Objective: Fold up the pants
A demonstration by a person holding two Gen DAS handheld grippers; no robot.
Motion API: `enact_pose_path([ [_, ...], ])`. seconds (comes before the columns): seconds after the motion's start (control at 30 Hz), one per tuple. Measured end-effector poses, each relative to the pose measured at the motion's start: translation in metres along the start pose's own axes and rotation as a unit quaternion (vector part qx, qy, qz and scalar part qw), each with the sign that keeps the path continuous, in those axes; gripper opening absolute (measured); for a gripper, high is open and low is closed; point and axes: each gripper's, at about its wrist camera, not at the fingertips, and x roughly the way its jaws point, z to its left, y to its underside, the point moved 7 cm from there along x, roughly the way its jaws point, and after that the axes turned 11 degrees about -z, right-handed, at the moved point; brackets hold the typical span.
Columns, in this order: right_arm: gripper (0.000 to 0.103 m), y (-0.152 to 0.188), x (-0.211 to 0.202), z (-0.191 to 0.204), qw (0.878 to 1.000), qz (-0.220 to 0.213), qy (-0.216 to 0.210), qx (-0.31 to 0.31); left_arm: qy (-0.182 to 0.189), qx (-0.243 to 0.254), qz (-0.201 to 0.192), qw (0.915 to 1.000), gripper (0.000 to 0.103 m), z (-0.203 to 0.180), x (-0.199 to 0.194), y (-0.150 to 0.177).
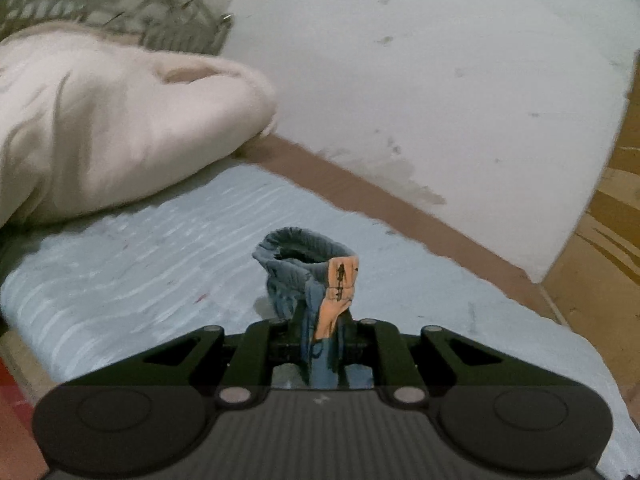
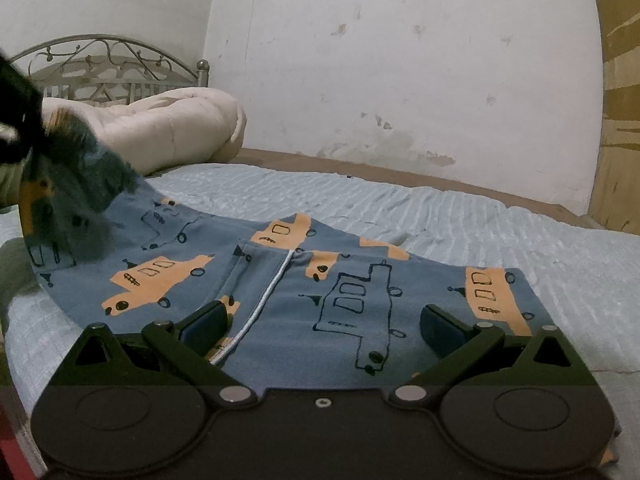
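L gripper (image 1: 320,332) was clamped on a bunched cuff of the blue cotton kids' pants with orange truck print (image 2: 304,304), leg end lifted off the pale blue ribbed bedsheet (image 2: 460,216). R gripper (image 2: 324,320) sat w/ fingers spread wide, holding nothing, low over the waistband and white drawstring (image 2: 264,300). Pants' long axis ran from R's fingers away up-left to L, so I judged L had to carry the cuff back toward R.

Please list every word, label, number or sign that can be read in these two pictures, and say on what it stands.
None can be read.
The pants carry only drawn orange and outlined vehicles, no letters.
The left tool and right tool show no markings.
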Motion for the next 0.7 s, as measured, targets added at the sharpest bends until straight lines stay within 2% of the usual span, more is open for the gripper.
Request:
enact_pose_path([
  [0.13,0.102,-0.006,0.000,-0.002,1.000,0.010,-0.010,0.008,0.037,0.021,-0.010,0.9991,0.013,-0.032,-0.007,-0.007],
  [0.23,0.102,-0.018,-0.014,-0.010,0.999,-0.025,-0.015,0.030,0.064,0.036,-0.017,0.9972,0.013,-0.054,-0.012,-0.010],
  [0.33,0.102,-0.027,-0.029,-0.020,0.998,-0.049,0.001,0.033,0.089,0.053,-0.016,0.9945,0.013,-0.077,-0.013,-0.009],
  [0.5,0.102,-0.030,-0.051,-0.048,0.998,-0.052,0.035,0.025,0.133,0.088,-0.007,0.9872,0.013,-0.121,-0.013,0.002],
  [0.7,0.102,-0.021,-0.080,-0.088,0.995,-0.045,0.083,0.013,0.179,0.144,0.025,0.9730,0.013,-0.183,-0.006,0.033],
])
